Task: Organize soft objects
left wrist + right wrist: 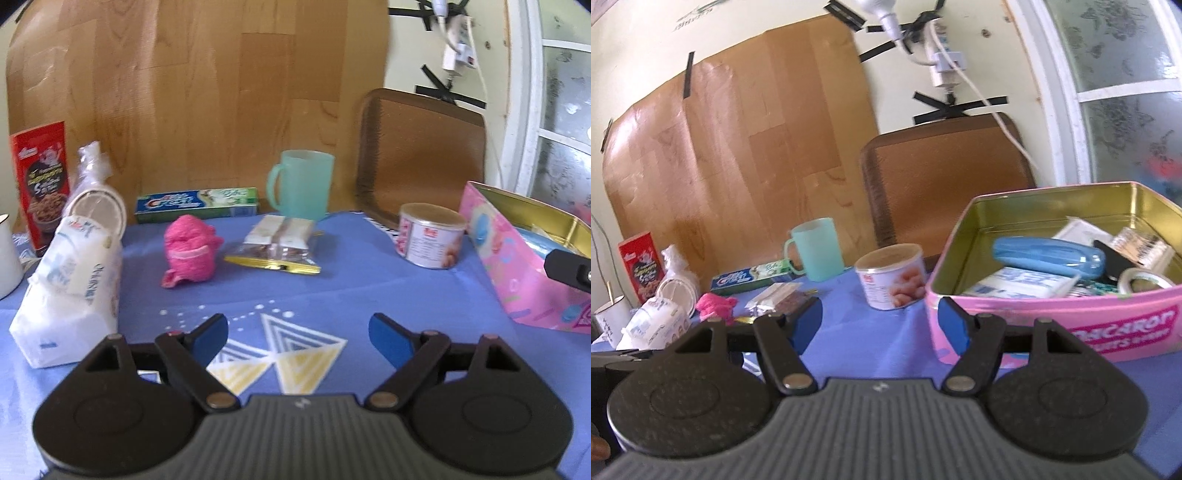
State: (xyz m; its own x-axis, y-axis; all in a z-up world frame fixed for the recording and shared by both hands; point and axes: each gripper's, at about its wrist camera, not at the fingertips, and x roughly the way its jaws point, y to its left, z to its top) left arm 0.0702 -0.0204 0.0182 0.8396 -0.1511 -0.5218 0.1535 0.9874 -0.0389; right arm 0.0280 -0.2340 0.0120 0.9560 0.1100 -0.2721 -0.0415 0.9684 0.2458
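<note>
A pink fuzzy sock bundle (190, 249) lies on the blue tablecloth (332, 295), also in the right wrist view (716, 304). A white soft tissue pack (70, 295) stands at the left, also seen in the right wrist view (655, 325). My left gripper (299, 332) is open and empty, low over the cloth, in front of the sock. My right gripper (881, 325) is open and empty, next to the pink tin (1052, 317), which holds a blue case (1049, 256), tape and packets. Part of the right gripper shows at the left wrist view's right edge (569, 273).
A snack packet (277, 245), toothpaste box (197, 205), teal mug (301, 184) and a small can (430, 236) stand at the back. A red cereal box (40, 184), bagged paper cups (94, 199) and a white mug (7, 254) are at the left. A brown chair back (421, 155) is behind.
</note>
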